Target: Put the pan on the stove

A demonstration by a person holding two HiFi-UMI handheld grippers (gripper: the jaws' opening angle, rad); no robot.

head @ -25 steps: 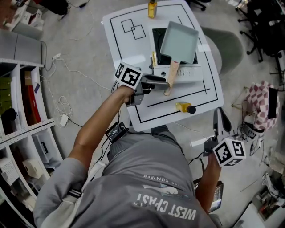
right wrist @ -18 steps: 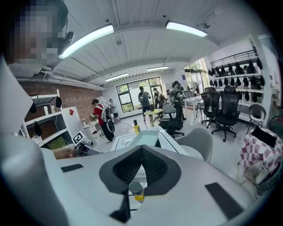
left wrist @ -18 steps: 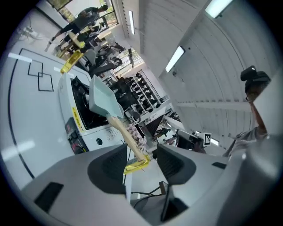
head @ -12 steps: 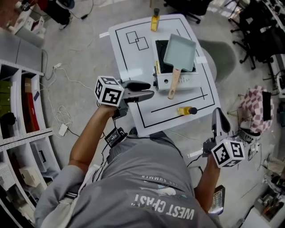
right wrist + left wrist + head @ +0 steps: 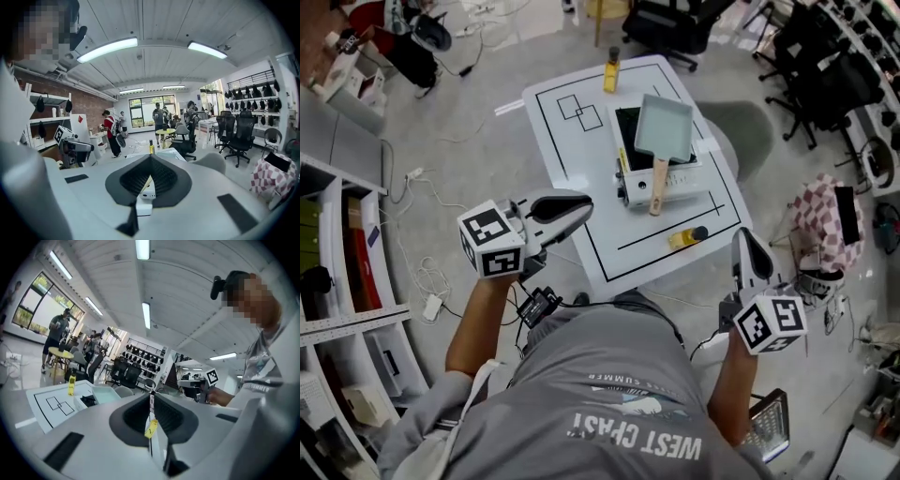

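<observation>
The pale green square pan [image 5: 664, 127] rests on the portable stove [image 5: 630, 186], its wooden handle [image 5: 657, 187] sticking out toward me; in the left gripper view the pan [image 5: 105, 393] shows far off. My left gripper [image 5: 586, 204] is off the table's left edge, clear of the pan. Its jaws have just been closing, and they meet with nothing between them [image 5: 151, 394]. My right gripper [image 5: 739, 234] hangs off the table's near right corner, shut and empty [image 5: 150, 157].
On the white table [image 5: 572, 178] an upright yellow bottle [image 5: 610, 70] stands at the far edge and a second yellow bottle [image 5: 687, 237] lies near the front. Shelves [image 5: 347, 234] stand on the left, office chairs [image 5: 825, 75] on the right, cables [image 5: 431, 187] on the floor.
My left gripper has pulled back from the pan handle, moved left off the table, rolled over and closed its jaws. The right gripper has shifted slightly. The pan stays on the stove.
</observation>
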